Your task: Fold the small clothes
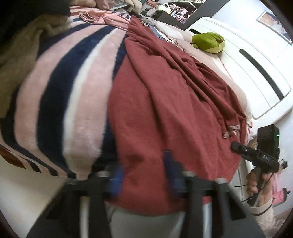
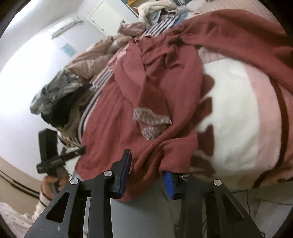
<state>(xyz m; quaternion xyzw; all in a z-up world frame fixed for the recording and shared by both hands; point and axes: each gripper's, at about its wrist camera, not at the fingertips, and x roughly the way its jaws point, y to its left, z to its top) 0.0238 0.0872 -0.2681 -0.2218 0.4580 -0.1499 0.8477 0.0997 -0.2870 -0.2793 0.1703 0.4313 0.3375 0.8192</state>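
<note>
Both grippers, left gripper [image 1: 144,172] and right gripper [image 2: 147,174], are hovering open-fingered, seemingly gripping nothing, straddling the red garment's [image 1: 164,102] near hem.

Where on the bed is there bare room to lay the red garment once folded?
Free: striped blanket left of the red garment, short of the beige clothes; the white-and-pink patch on its other side. Crowded: the far end, with the pink garment, and the clothes pile.

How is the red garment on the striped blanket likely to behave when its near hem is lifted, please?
Probably floppy: the red garment lies in soft folds and should sag between grippers. Likely light. It may drag on the fuzzy striped blanket.
</note>
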